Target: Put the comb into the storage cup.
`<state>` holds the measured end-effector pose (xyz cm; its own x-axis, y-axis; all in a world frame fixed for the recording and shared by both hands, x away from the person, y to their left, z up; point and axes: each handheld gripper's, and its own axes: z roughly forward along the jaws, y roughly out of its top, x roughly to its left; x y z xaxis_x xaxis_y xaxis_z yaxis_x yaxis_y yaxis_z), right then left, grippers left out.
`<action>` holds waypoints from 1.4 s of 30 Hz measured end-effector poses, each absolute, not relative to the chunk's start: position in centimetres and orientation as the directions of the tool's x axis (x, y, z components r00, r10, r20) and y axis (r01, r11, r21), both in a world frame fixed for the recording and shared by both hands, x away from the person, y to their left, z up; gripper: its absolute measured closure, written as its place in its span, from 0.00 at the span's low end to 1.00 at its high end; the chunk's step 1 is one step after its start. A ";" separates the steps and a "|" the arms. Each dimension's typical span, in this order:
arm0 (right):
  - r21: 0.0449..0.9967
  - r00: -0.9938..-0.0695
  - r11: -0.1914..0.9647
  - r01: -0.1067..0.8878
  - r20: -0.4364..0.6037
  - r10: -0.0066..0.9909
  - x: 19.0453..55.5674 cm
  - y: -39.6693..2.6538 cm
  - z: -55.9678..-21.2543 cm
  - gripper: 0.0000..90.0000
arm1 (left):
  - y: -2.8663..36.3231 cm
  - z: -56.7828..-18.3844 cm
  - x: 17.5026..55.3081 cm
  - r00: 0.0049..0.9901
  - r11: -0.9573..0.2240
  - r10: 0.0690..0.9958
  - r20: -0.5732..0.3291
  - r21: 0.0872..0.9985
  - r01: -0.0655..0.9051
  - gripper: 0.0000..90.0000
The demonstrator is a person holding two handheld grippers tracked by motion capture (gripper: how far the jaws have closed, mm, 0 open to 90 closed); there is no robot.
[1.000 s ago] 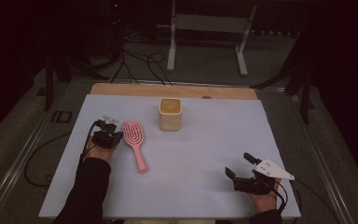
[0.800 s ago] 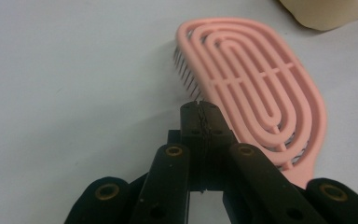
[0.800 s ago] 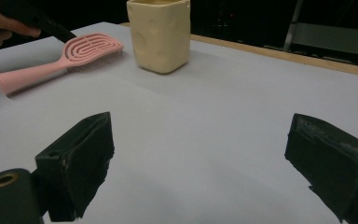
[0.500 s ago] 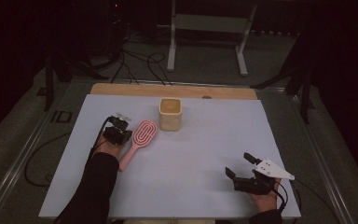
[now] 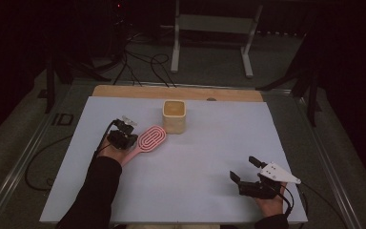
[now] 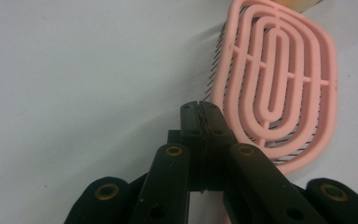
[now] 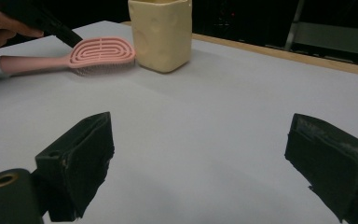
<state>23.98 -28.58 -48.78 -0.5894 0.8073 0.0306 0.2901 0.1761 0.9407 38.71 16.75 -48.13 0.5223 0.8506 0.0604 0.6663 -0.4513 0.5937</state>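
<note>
A pink hairbrush (image 5: 150,138) lies flat on the white table cover, its head close to a cream square cup (image 5: 174,116) and its handle pointing back toward the person's left hand. My left gripper (image 5: 133,139) is shut with nothing between its jaws. In the left gripper view its closed tips (image 6: 200,109) rest against the left edge of the brush head (image 6: 275,79). My right gripper (image 5: 244,169) stands open near the front right of the table, empty. In its own view the right gripper (image 7: 200,158) faces the brush (image 7: 102,52) and the cup (image 7: 161,32).
The white cover (image 5: 219,143) lies over a wooden tabletop whose far edge (image 5: 124,90) shows. A metal stand (image 5: 209,28) and cables lie on the floor beyond the table. The room around is dark.
The brush has swung round: its head went right, up to the cup, and its handle now points toward the left hand. The left gripper shifted right beside it. The right gripper kept still.
</note>
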 end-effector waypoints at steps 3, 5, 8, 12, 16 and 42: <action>0.941 -0.590 0.177 0.289 0.029 0.807 24.0 -28.6 -48.8 0.09 | 17.1 -47.9 38.7 0.507 -0.430 0.860 0.053 0.612 0.664 0.97; 0.941 -0.589 0.178 0.289 0.029 0.807 24.0 -28.6 -48.8 0.09 | 17.3 -47.5 38.7 0.504 -0.422 0.862 0.051 0.623 0.659 0.95; 0.940 -0.589 0.177 0.290 0.030 0.807 24.0 -28.6 -48.8 0.09 | 17.7 -46.9 38.4 0.496 -0.403 0.867 0.049 0.653 0.641 0.89; 0.941 -0.591 0.178 0.289 0.029 0.806 24.0 -28.6 -48.8 0.09 | 18.0 -46.1 37.8 0.486 -0.382 0.872 0.050 0.691 0.613 0.69; 0.941 -0.592 0.178 0.288 0.029 0.805 24.0 -28.6 -48.8 0.09 | 19.1 -44.6 36.2 0.473 -0.300 0.881 0.010 0.786 0.541 0.52; 0.945 -0.601 0.181 0.271 0.019 0.799 24.1 -28.2 -48.4 0.09 | 24.6 -45.0 27.1 0.460 -0.200 0.888 0.015 0.912 0.357 0.09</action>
